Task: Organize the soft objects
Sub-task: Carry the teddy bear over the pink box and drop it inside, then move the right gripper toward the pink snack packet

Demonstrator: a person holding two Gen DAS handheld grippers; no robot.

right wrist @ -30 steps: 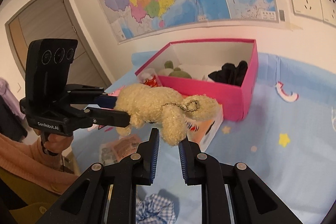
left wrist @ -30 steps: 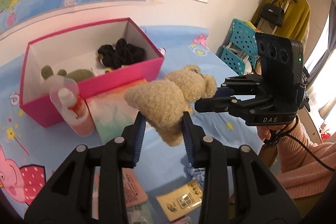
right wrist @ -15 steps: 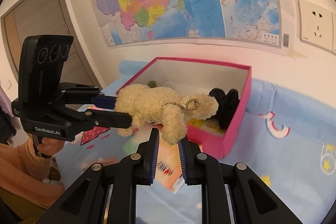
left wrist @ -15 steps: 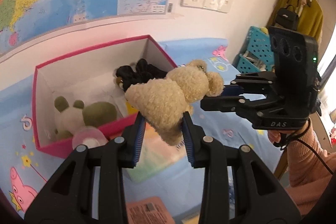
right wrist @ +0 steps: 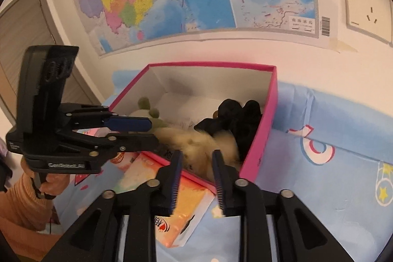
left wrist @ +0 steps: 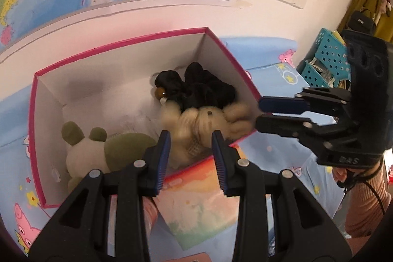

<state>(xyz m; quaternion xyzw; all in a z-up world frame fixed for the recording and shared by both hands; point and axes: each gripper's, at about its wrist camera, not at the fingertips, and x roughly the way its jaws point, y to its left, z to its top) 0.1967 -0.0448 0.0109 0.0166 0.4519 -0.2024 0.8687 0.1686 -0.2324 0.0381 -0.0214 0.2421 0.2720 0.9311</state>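
Far left of the left gripper's [left wrist: 191, 161] fingers, inside the pink box [left wrist: 118, 46], a green-and-cream plush [left wrist: 98, 151] lies against the near wall, apart from the grip.

Between those fingers: cream teddy bear [left wrist: 196, 124], blurred, already down inside the box rim at its near right corner. The left jaws are narrow and closed on the bear's lower body; the pile bulges out past both pads. Whether it rests on the box floor yet can't be told through the blur.

Just beyond the fingertips, a black soft item [left wrist: 201, 87] fills the far right corner, touching or nearly touching the bear.

Under the fingers, outside the box, a colourful packet [left wrist: 203, 195] lies flat on the cloth against the near wall.

Right of the fingers: right gripper [left wrist: 258, 114] comes in sideways over the box's right wall. Its jaws have just been opening and stand at a small gap; the bear's head end sits just off the tips, not pinched as far as the blur lets me see.

Handling, my read: the bear is light, fully soft and squashy with a fuzzy non-slip pile, not fragile. It sags wherever it isn't supported, so a limb-end pinch lets it swing. Best hold is across the thick torso, as the left has it. It has a small chain loop near the head, too thin to rely on. It will compress to fit beside the black item, so a release low in that corner should leave it in place.
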